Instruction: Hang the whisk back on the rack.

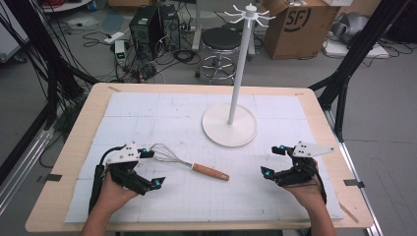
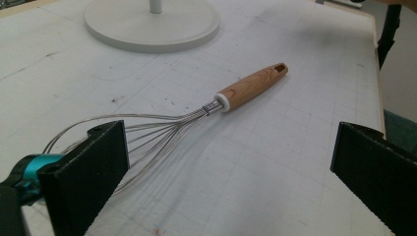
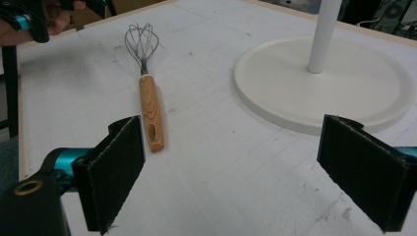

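White round-based hook stand is standing beyond my wood-handled wire whisk, lying on gridded white matting; I'm holding left gripper and right gripper wide open, empty.

A whisk lies flat on the white mat, in front of the white stand and to its left, wooden handle pointing right. The left gripper sits at the whisk's wire end, jaws spread. The right gripper rests right of the whisk, well apart, jaws spread, nothing between them.
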`<state>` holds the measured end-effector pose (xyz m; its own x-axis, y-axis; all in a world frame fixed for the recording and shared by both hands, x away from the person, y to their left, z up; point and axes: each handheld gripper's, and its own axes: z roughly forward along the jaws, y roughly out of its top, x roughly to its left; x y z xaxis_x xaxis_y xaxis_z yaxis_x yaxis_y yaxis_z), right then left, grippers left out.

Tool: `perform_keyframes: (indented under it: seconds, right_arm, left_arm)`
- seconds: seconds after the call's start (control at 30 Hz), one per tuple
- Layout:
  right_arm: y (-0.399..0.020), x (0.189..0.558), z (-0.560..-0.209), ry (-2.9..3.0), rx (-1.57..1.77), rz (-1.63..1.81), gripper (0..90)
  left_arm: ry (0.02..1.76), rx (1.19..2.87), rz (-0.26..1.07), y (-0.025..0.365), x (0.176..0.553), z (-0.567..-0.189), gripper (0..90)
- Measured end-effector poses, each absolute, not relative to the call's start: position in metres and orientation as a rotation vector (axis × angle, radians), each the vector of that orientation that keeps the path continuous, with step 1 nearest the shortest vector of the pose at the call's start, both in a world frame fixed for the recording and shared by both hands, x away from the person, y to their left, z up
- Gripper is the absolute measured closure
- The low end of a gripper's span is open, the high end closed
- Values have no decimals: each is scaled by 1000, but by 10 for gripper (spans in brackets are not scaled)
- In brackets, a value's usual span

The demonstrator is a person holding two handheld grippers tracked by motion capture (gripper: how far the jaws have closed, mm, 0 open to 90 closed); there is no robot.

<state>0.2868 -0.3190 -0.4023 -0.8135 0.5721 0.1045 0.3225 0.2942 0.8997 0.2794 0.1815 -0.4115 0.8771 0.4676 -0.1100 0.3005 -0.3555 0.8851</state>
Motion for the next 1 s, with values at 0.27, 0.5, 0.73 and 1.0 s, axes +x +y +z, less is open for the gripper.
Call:
perform_keyframes:
  seconds: [0.27, 0.5, 0.73, 1.0]
  right_arm:
    - [-316, 288, -404, 2344, 813, 1507, 99]
    - [-314, 290, -405, 2348, 810, 1506, 99]
    - [-315, 292, -405, 2347, 815, 1506, 99]
    - [-315, 292, -405, 2346, 819, 1512, 99]
  left_arm:
    - [519, 2080, 196, 152, 290, -405, 17]
    - [480, 2164, 203, 130, 300, -399, 17]
    - [446, 2224, 206, 111, 308, -394, 17]
    - [398, 2296, 212, 88, 318, -391, 17]
